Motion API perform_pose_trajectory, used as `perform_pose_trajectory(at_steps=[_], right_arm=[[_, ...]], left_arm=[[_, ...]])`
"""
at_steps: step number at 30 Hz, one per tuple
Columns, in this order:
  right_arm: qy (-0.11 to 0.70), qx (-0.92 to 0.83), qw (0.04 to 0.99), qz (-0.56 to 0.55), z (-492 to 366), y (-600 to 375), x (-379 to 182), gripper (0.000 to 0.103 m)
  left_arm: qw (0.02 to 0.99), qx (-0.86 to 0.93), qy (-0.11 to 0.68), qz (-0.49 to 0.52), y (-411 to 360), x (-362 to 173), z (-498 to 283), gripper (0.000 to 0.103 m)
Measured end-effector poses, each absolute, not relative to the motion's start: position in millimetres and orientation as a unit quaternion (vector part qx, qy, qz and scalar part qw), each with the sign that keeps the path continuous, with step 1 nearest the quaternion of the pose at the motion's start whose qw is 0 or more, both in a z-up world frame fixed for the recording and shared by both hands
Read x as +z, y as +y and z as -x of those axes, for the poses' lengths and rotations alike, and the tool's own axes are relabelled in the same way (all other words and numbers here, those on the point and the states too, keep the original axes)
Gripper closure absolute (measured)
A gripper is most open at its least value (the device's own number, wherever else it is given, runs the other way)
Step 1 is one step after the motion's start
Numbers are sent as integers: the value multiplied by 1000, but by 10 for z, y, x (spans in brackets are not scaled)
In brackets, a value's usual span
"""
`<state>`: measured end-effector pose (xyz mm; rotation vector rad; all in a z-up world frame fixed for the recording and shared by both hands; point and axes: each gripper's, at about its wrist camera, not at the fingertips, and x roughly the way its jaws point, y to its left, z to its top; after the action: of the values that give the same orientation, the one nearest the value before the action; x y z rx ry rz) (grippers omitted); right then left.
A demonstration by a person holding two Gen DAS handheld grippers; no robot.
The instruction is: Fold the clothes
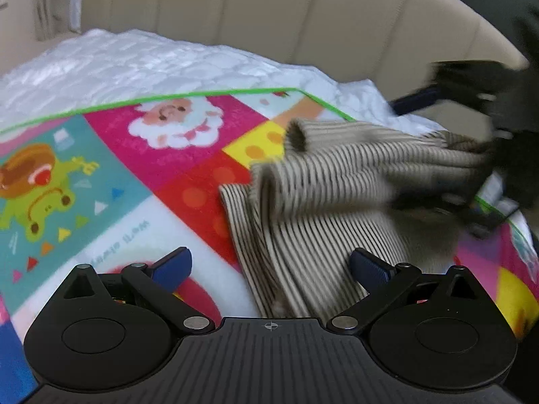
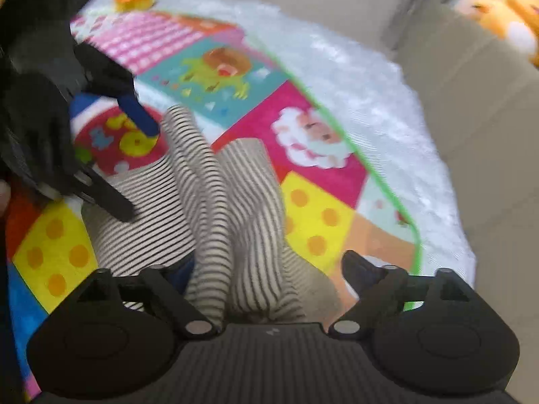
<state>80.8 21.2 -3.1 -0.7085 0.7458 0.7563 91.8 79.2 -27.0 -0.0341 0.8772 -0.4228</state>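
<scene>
Blanket (image 2: 323, 215); garment (image 2: 215, 202) between right claw (image 2: 269, 269)

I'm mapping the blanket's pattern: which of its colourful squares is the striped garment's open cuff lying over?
The yellow square with orange dots. The striped garment's cuff covers its edge; the pink sheep square and teal frog square lie clear.

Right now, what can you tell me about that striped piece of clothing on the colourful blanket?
The striped garment is a soft ribbed knit, beige with thin dark stripes. It lies crumpled and partly folded on the cartoon-print blanket, one tube-like sleeve or leg with an open cuff draped across the rest. The view is blurred. The right gripper stands open right over it; the left gripper, also open, hovers at its edge.
</scene>
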Motion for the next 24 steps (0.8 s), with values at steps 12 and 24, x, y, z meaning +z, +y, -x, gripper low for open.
perform_pose_trajectory(at_steps=[12,24], right_arm=[[330,244,893,184,-580,-366,223,0],[387,83,917,55,-1173,-343,-822,0]], left_arm=[[911,-135,387,-45,607,-174,-1245,0],[904,-152,392,-71,511,-452,-1571,0]])
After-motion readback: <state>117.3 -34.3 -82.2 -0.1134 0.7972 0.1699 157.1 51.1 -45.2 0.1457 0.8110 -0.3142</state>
